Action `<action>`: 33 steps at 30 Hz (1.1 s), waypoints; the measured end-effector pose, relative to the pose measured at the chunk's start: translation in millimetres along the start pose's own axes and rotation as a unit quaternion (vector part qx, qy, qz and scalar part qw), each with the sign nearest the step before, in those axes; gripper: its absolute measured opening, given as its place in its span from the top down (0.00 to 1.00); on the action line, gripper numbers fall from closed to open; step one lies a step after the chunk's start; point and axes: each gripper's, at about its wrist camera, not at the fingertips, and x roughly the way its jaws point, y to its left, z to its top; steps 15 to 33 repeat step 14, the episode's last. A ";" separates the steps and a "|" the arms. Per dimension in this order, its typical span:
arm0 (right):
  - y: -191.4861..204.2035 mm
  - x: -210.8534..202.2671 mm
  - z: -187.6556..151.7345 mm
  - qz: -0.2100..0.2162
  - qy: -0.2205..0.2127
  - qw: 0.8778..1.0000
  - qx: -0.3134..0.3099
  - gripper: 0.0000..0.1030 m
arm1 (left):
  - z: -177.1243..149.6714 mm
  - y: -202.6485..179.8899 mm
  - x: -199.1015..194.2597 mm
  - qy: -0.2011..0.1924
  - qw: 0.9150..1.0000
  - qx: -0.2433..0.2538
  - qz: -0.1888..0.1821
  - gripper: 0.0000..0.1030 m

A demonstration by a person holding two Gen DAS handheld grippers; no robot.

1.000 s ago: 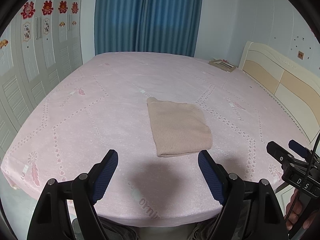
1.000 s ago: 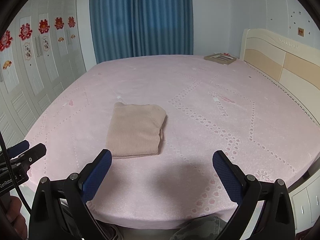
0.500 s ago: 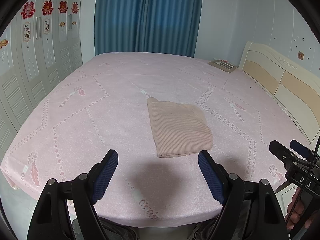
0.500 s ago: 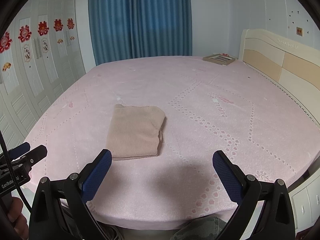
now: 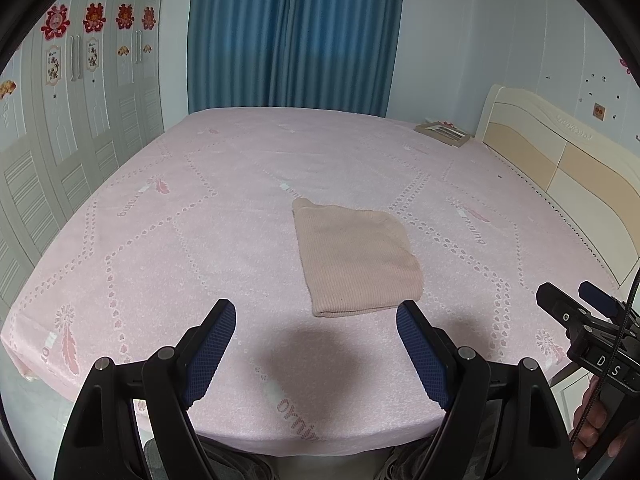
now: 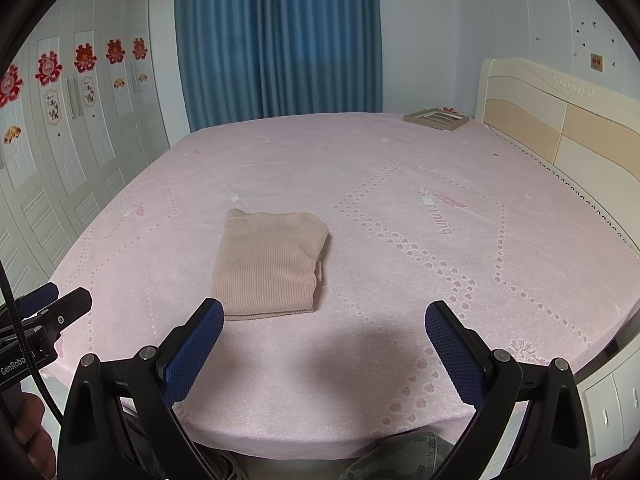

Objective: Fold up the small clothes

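Note:
A beige ribbed knit garment (image 5: 356,258) lies folded into a neat rectangle on the pink bed (image 5: 200,240). It also shows in the right wrist view (image 6: 270,262). My left gripper (image 5: 316,328) is open and empty, held above the bed's near edge, just short of the garment. My right gripper (image 6: 324,334) is open and empty, to the right of the garment and clear of it. Each gripper appears at the edge of the other's view: the right one (image 5: 576,308) and the left one (image 6: 60,304).
A flat framed object (image 6: 436,119) lies at the bed's far right corner near the cream headboard (image 6: 560,128). White wardrobe doors (image 6: 60,140) with red decorations line the left. Blue curtains (image 6: 280,40) hang behind. A white cabinet (image 6: 612,404) stands at the lower right.
Both grippers have drawn back slightly from the garment and stay open. The folded garment has not moved.

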 end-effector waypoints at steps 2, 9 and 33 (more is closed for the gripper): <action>-0.6 -0.5 0.4 0.001 0.000 1.000 0.001 0.03 | 0.0 -0.2 -0.2 0.000 1.000 0.000 -0.001 0.21; -1.1 -5.1 1.3 0.001 -0.003 1.000 0.003 0.03 | 1.6 -0.1 -1.1 -0.002 1.000 0.001 -0.002 0.20; -2.6 -9.2 3.2 0.001 -0.002 1.000 0.004 0.03 | 2.8 -2.0 -5.3 -0.008 1.000 0.006 -0.002 0.20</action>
